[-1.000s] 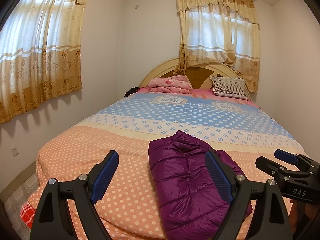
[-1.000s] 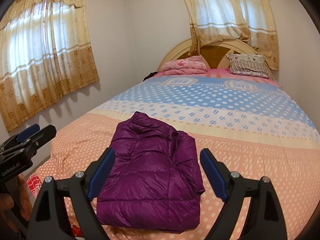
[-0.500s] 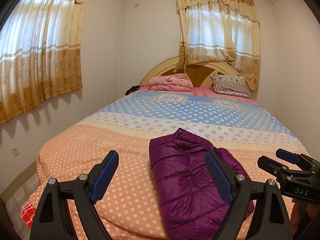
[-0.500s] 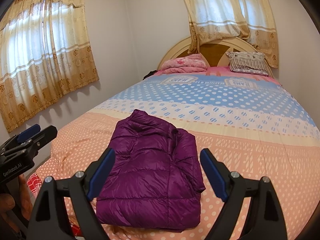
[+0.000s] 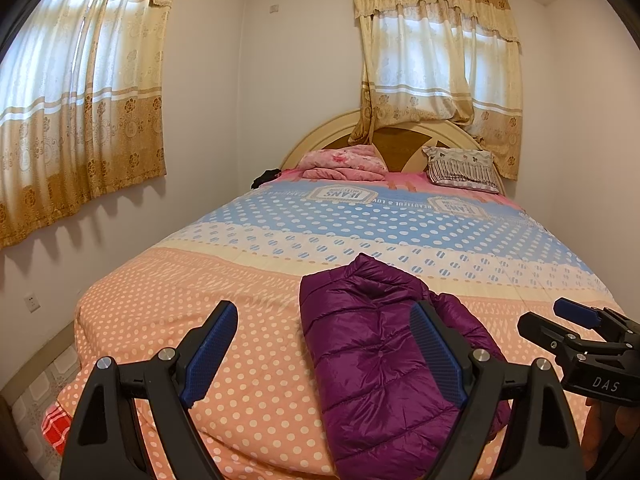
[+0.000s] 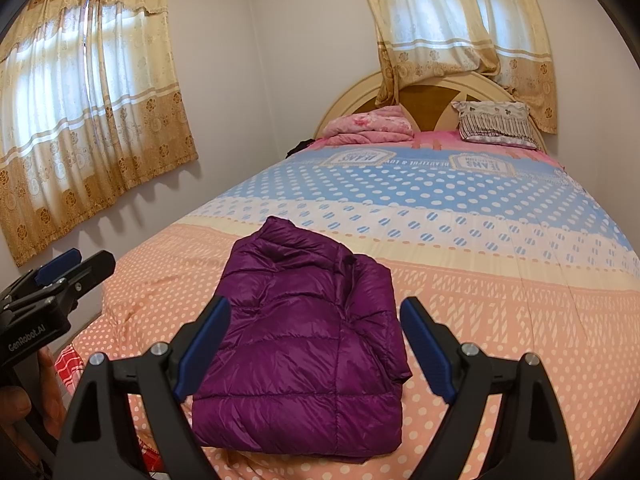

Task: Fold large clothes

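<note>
My left tongs (image 5: 324, 354) and right tongs (image 6: 314, 346) both gape wide, holding nothing, above the bed's (image 6: 500, 300) near edge, where the folded purple jacket (image 6: 304, 340) lies.

Change over the last second was slight. In the left wrist view, the far edge of the jacket (image 5: 380, 360) stood a little higher in the lower centre of the frame than before, and the pillow (image 5: 462, 166) at upper right had risen by a like amount. In the right wrist view, the jacket (image 6: 304, 320) and the pillow (image 6: 496, 124) had drifted upward in the same small way. The drift ran through both intervals.
</note>
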{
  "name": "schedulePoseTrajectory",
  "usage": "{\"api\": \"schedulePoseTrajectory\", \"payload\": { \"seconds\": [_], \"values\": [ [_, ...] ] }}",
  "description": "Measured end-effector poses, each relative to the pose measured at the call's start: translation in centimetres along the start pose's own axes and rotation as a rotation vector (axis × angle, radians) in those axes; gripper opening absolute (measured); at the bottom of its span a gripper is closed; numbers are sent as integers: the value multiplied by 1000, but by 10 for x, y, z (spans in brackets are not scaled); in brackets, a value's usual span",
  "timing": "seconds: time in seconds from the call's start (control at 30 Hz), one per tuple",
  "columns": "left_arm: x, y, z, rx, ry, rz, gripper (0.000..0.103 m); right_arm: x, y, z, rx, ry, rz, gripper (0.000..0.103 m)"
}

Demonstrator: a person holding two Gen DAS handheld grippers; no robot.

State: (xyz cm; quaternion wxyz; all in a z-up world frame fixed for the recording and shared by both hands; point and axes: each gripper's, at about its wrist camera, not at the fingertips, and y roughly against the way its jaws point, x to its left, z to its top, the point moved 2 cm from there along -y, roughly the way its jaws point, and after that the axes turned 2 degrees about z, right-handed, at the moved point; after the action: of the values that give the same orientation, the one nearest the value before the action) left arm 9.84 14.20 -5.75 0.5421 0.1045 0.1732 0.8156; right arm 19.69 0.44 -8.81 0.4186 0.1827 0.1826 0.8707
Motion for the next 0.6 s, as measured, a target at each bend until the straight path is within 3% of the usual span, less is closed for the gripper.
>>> {"api": "schedulePoseTrajectory", "payload": {
  "seconds": [0.6],
  "values": [
    [0, -4, -4, 16, 6, -3, 88, -2, 0, -3, 0, 6, -1, 89]
  ]
}}
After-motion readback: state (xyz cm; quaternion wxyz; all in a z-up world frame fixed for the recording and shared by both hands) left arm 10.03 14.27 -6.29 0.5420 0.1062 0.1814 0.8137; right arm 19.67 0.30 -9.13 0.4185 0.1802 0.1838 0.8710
